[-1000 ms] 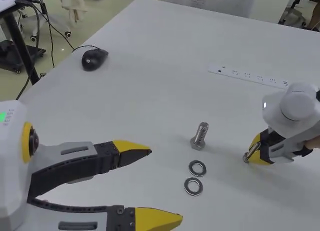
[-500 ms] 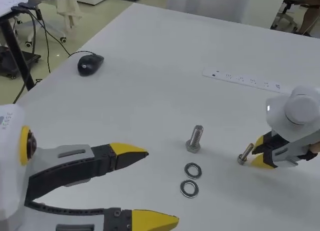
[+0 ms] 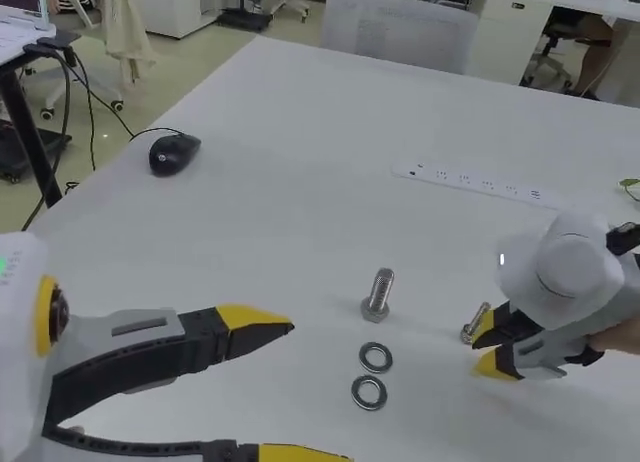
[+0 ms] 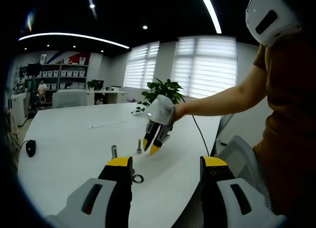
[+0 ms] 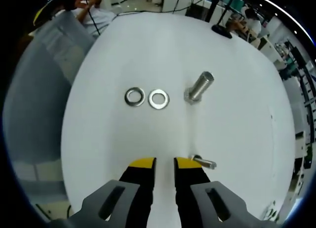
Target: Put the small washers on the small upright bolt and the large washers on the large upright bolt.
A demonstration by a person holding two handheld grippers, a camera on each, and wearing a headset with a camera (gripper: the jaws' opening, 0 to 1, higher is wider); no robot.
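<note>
Large bolt (image 3: 378, 294) stands head-down on the white table (image 3: 300, 182), a grey hex head with the threaded shank pointing up. Two washers (image 3: 372, 375), flat grey steel rings of about the same size, lie just beside each other on the near side of the large bolt, close to it. Small bolt (image 3: 474, 323), thinner and shorter, rests on its head to the right of the large bolt; in the head view it appears to lean. Right gripper (image 3: 488, 347) is just beside the small bolt, jaws parted by a narrow gap with nothing between them and the bolt outside one tip; contact cannot be told. Left gripper (image 3: 285, 392) is left of the large bolt and well apart, jaws spread wide and holding nothing. Mouse (image 3: 172, 154) and power strip (image 3: 470, 180) lie far beyond the large bolt.
</note>
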